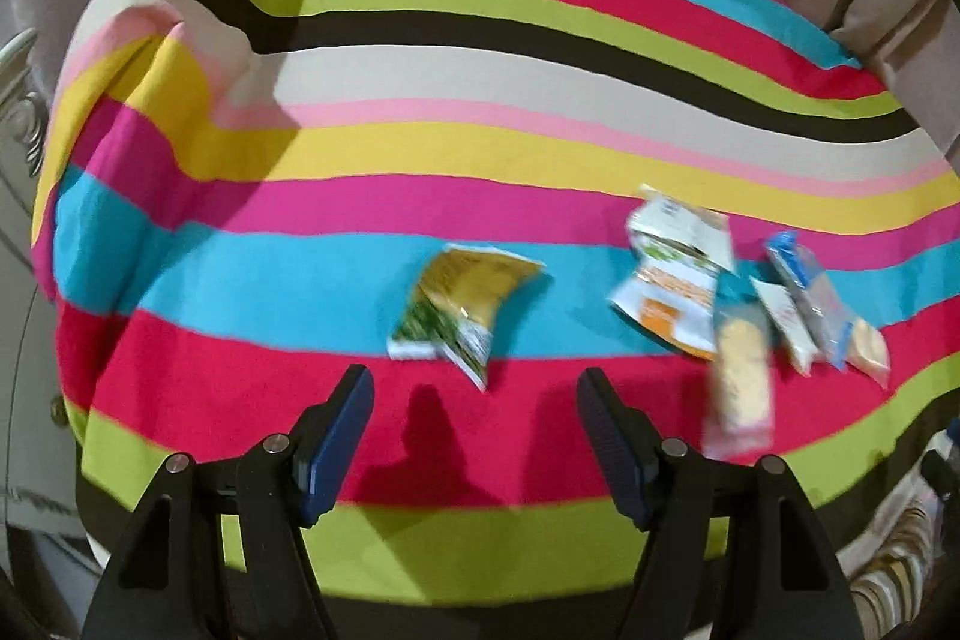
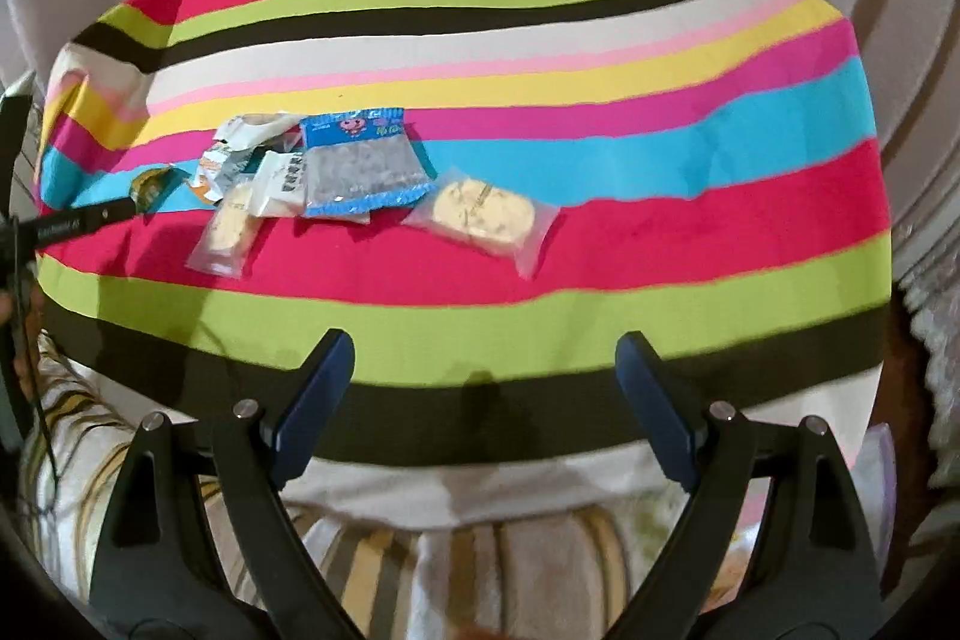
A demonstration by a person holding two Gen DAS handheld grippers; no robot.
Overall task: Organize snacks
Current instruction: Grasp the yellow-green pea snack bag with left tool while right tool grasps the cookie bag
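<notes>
Left wrist view: the left gripper (image 1: 474, 436) is seen spread and empty above the striped cloth (image 1: 240, 280). A green and yellow packet (image 1: 465, 307) lies apart just beyond it; further right a blurred heap of snacks (image 1: 744, 304) is spread. Right wrist view: at far left the heap is overlapped, a blue-edged packet (image 2: 360, 169) lying uppermost, a clear-wrapped biscuit (image 2: 486, 214) just beside it. The right gripper (image 2: 486, 394) is held wide, nothing between its jaws.
</notes>
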